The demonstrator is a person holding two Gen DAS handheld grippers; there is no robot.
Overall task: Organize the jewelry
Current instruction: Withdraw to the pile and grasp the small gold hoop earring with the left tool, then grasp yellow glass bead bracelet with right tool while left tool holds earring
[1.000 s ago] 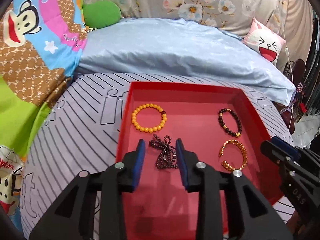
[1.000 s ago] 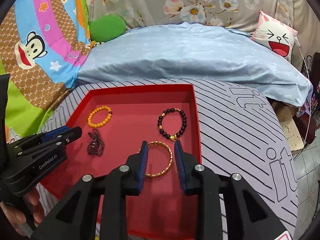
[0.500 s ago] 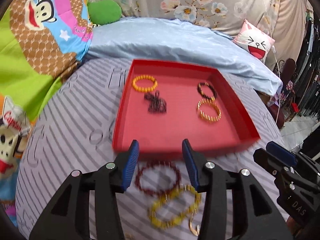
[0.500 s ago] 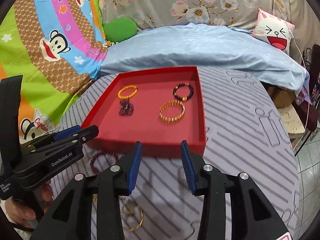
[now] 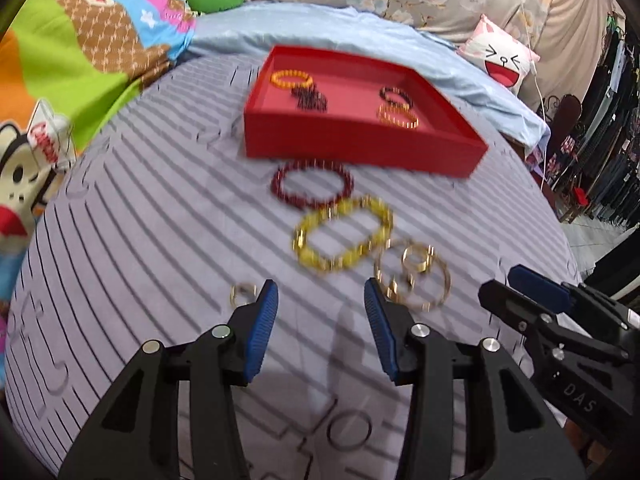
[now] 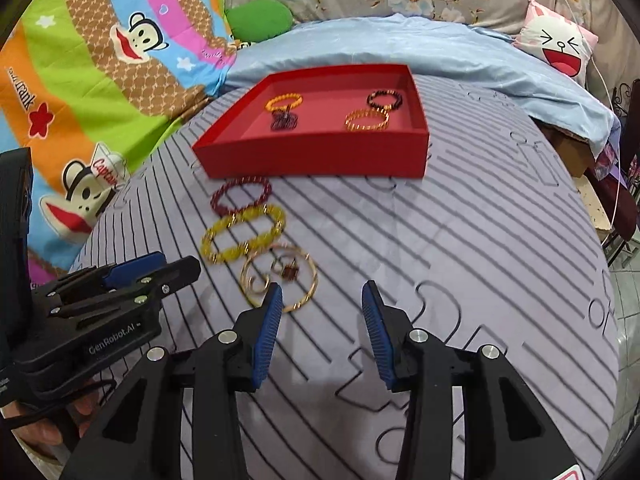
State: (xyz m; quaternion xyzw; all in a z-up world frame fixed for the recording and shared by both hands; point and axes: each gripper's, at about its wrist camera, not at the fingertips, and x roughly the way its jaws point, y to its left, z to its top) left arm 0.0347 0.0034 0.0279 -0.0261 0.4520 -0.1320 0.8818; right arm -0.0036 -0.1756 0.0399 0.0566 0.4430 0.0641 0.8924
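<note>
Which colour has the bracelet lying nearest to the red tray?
Dark red bracelet; the right wrist view shows it best.

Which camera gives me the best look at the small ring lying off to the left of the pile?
The left wrist view: the small ring lies in plain sight beside the left gripper's left finger. In the right wrist view the left gripper covers that spot, so it doesn't show.

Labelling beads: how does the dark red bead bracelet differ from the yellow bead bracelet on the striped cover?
The dark red bead bracelet lies nearer the red tray; the yellow bead bracelet lies nearer the tools. The red one is rounder and smaller; the yellow one is a stretched oval. Both lie flat outside the tray, touching.
</note>
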